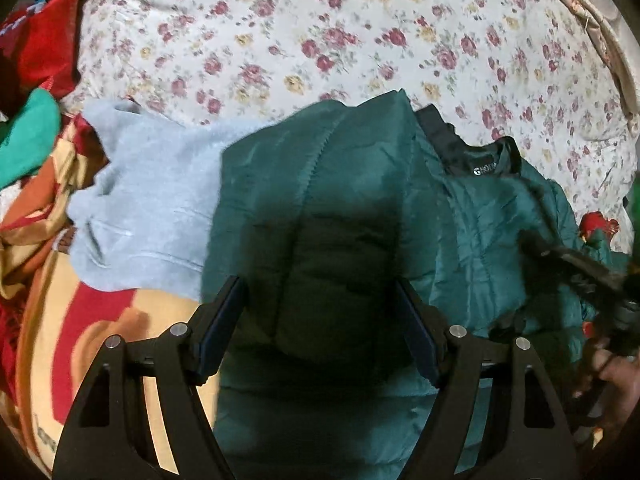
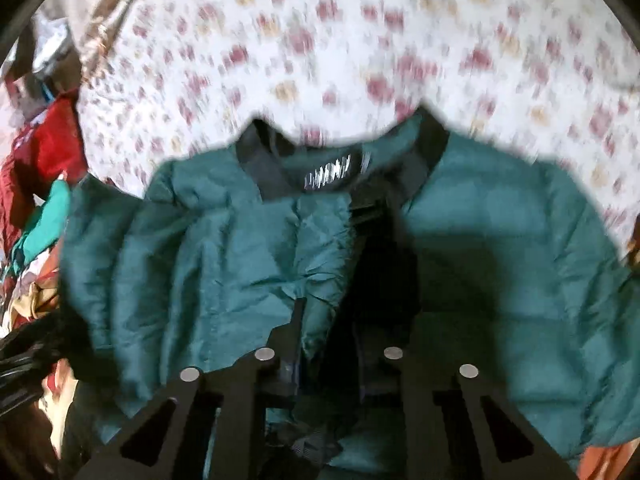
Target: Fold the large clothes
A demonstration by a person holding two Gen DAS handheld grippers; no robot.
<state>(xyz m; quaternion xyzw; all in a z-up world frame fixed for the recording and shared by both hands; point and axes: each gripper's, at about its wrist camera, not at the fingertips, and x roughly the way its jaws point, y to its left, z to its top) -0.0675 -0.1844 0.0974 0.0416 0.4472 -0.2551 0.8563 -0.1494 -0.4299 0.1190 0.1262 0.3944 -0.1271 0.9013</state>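
The green puffer jacket (image 2: 224, 264) is lying on the bed over the floral sheet (image 1: 320, 32), black collar (image 2: 264, 168) pointing away toward the far side, so its long axis runs from the grippers out to the collar. The right gripper (image 2: 332, 320) has its jaws pinched together right on the dark front opening, looks like clamped on the fabric edge to drag that half over. The left gripper (image 1: 320, 312) sits with jaws apart, straddling a puffy fold without squeezing; a grey sweater (image 1: 148, 200) lies just beside.
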